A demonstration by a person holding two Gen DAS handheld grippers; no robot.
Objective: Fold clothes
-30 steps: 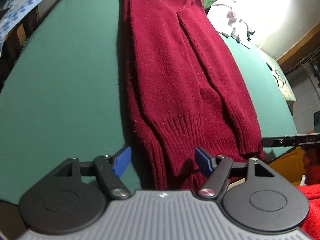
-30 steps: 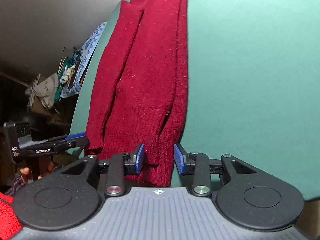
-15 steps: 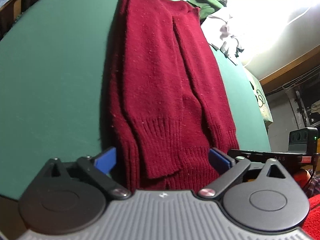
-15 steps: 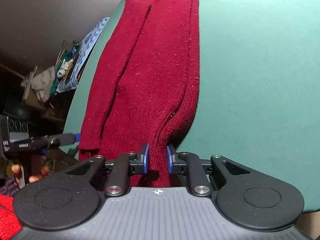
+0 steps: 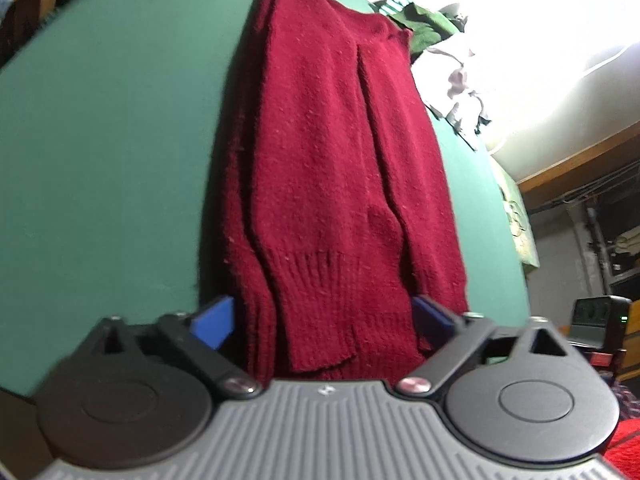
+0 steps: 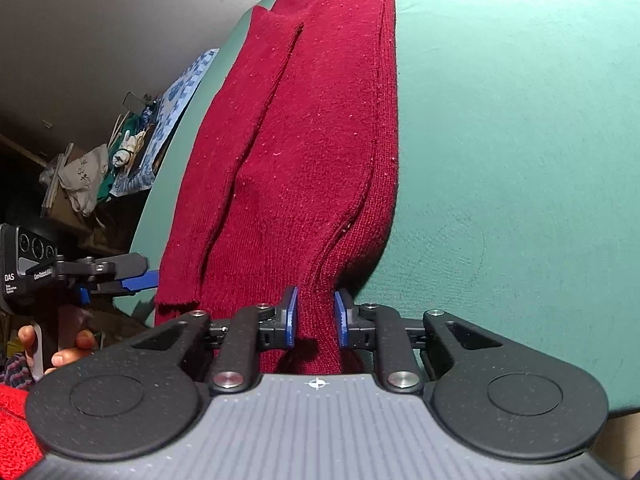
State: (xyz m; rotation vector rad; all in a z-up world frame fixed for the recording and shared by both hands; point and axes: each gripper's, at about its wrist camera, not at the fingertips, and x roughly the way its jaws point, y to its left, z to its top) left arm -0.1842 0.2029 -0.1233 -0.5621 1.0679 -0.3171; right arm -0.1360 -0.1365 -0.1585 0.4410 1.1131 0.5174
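— Where is the sweater (image 5: 332,184) lying?
— On the green surface (image 5: 100,160), its hem between both jaws; the right gripper (image 6: 316,316) is pinching it.
— And the left gripper (image 5: 324,316)?
— Wide but closing, after widening a moment earlier.
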